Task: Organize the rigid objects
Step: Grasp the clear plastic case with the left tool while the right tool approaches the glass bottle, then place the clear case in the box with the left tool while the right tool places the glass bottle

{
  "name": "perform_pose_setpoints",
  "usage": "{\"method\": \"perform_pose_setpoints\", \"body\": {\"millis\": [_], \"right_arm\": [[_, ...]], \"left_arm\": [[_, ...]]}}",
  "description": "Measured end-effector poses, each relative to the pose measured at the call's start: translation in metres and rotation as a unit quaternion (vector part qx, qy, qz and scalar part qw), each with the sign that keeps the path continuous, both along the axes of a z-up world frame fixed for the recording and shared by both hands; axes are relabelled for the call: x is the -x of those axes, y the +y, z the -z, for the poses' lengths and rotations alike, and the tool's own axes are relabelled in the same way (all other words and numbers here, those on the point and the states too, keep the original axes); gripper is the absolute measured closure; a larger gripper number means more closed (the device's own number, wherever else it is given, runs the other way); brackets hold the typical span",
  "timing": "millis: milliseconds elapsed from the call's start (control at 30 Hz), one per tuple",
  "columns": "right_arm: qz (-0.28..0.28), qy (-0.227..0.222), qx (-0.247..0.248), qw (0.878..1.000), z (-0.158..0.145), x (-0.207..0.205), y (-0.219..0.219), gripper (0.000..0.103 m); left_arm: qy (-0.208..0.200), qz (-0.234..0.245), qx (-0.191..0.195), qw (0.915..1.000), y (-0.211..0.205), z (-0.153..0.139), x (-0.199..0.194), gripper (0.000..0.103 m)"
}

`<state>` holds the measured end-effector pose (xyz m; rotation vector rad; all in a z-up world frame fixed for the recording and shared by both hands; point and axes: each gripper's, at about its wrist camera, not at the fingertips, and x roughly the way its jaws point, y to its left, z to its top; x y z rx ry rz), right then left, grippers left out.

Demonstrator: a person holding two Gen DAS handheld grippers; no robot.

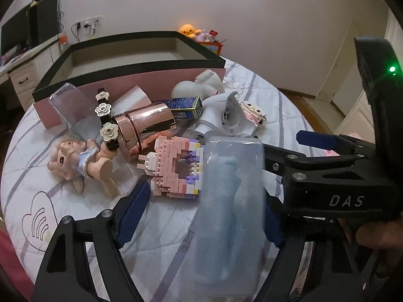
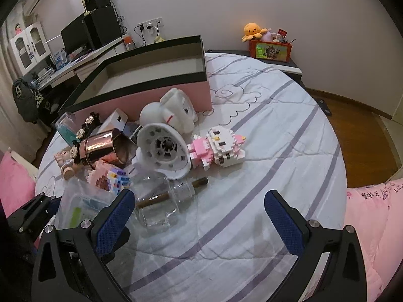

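My left gripper [image 1: 201,209] is wide open around a clear plastic case [image 1: 231,201] with pale blue contents; I cannot tell whether the pads touch it. The case also shows in the right wrist view [image 2: 83,206]. My right gripper [image 2: 199,216] is open and empty over the bed, beside a clear glass bottle [image 2: 161,201]; it also shows in the left wrist view [image 1: 314,151]. A pile lies on the bed: pink brick model [image 1: 173,168], rose-gold tin [image 1: 148,130], doll [image 1: 75,161], white fan [image 2: 163,151], brick cat figure [image 2: 221,146].
A large pink box with a black rim [image 1: 126,75] stands open behind the pile, also in the right wrist view [image 2: 151,83]. A white plush [image 2: 173,113] leans against it. The striped sheet [image 2: 277,138] stretches right. A pink pillow [image 2: 372,226] lies at right.
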<state>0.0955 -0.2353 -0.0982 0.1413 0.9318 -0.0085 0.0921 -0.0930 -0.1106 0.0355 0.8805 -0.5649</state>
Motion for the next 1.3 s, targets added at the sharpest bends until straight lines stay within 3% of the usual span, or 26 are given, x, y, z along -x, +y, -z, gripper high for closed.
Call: {"method": "perform_pose_setpoints", "body": {"millis": [300, 467, 533, 567, 600, 700, 733, 1067, 1300], "right_arm": [[-0.024, 0.0, 0.005, 1.0, -0.002, 0.001, 0.016, 0.0], [-0.026, 0.012, 0.007, 1.0, 0.007, -0.004, 0.021, 0.0], [-0.028, 0.013, 0.007, 0.999, 0.012, -0.008, 0.021, 0.0], [-0.03, 0.016, 0.008, 0.999, 0.014, -0.01, 0.022, 0.001], [-0.033, 0.018, 0.008, 0.999, 0.017, -0.011, 0.023, 0.005], [-0.034, 0.02, 0.009, 0.999, 0.023, -0.012, 0.022, 0.018], [-0.034, 0.016, 0.019, 0.999, 0.023, -0.012, 0.022, 0.027], [-0.046, -0.001, 0.008, 0.999, 0.01, 0.004, 0.019, 0.028], [-0.058, -0.037, -0.009, 0.998, -0.027, 0.011, 0.02, 0.028]], "left_arm": [[0.007, -0.002, 0.022, 0.9997, 0.019, -0.009, 0.009, 0.048], [0.009, -0.003, 0.021, 0.9997, 0.022, -0.007, 0.01, 0.049], [0.012, 0.004, 0.019, 0.9997, 0.021, -0.006, 0.011, 0.057], [0.015, 0.009, 0.018, 0.9997, 0.019, -0.006, 0.01, 0.067], [0.017, 0.013, 0.016, 0.9996, 0.017, -0.005, 0.011, 0.069], [0.014, 0.016, 0.004, 0.9998, 0.016, -0.003, 0.015, 0.07], [0.013, 0.014, 0.003, 0.9998, 0.017, -0.003, 0.016, 0.07], [0.002, -0.005, 0.017, 0.9998, 0.034, -0.017, 0.021, 0.071], [-0.011, -0.018, 0.029, 0.9994, 0.045, -0.041, 0.019, 0.07]]}}
